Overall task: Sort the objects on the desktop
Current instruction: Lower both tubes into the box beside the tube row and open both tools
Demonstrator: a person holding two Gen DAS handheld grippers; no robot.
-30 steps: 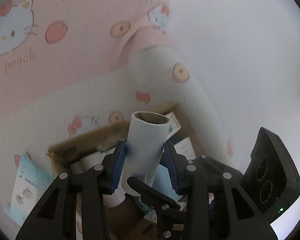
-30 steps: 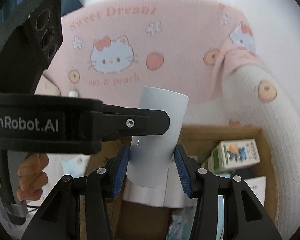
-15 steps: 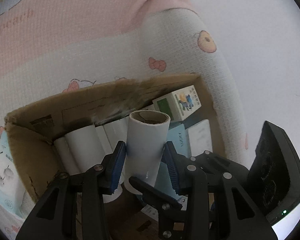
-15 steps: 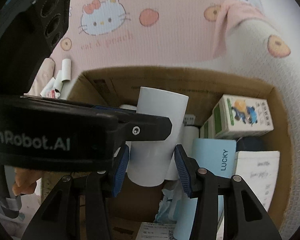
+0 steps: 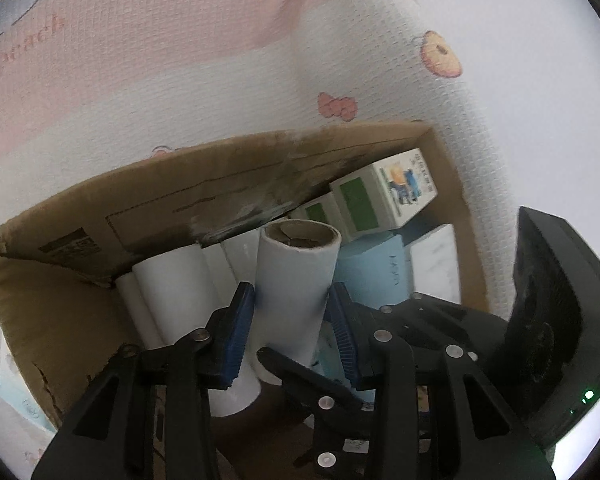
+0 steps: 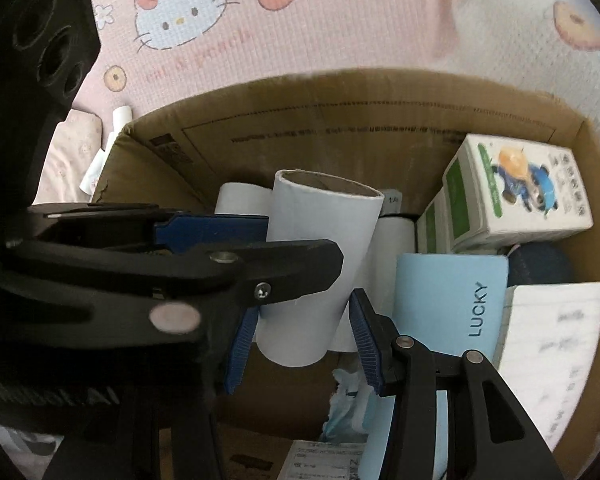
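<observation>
As rolls (image 5: pixel 172 280) crowd it, tube (image 5: pixel 296 280) nears carton wall (image 5: pixel 220 184)

Left gripper (image 5: pixel 290 320) closing, pointing steeply downward; right gripper (image 6: pixel 302 332) likewise, fingers (image 6: pixel 364 336) part-spread.

The left gripper (image 5: pixel 291 322), jaws closing, holds an upright white roll (image 5: pixel 296 276) over the cardboard box (image 5: pixel 148 216), where more rolls (image 5: pixel 172 280), green-and-white cartons (image 5: pixel 380 200) and a pale blue box (image 5: pixel 372 276) lie
</observation>
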